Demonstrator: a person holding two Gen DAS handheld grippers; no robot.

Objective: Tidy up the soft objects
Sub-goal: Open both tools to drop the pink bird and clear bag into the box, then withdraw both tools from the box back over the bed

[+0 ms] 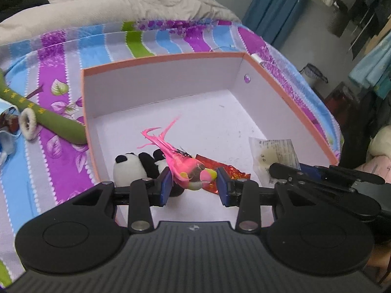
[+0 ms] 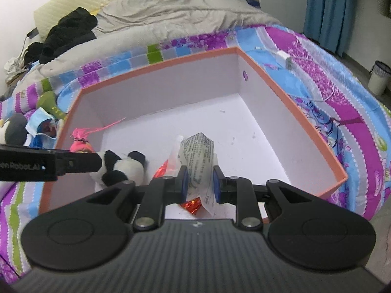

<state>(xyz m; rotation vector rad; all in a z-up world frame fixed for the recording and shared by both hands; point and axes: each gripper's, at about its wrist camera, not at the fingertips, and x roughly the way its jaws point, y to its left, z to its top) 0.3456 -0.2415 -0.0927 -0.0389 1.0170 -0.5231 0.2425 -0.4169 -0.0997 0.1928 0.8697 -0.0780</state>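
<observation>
Pink feathered bird [image 1: 185, 168] sits clamped between the left gripper [image 1: 193, 186] pads, over the orange-rimmed box [image 1: 171, 56] beside a panda plush [image 1: 132, 169]. Right gripper [image 2: 199, 183] is closed on a clear packet [image 2: 198, 161], apparently above red foil [image 2: 193, 205].

Open box [image 1: 161, 59] sits on the bedspread [image 1: 53, 151] of a bed; panda plush [image 1: 133, 168] lies inside at the near left corner, foil wrapper [image 1: 227, 171] just right of it on the box floor; bird toy [image 1: 185, 168] between left gripper [image 1: 193, 185] pads, over panda; plastic packet [image 2: 199, 161] between right gripper [image 2: 200, 183] pads, right of panda; long stuffed toy [image 1: 41, 114] outside, left of box, touching its wall; face mask [image 2: 40, 124] further left.
</observation>
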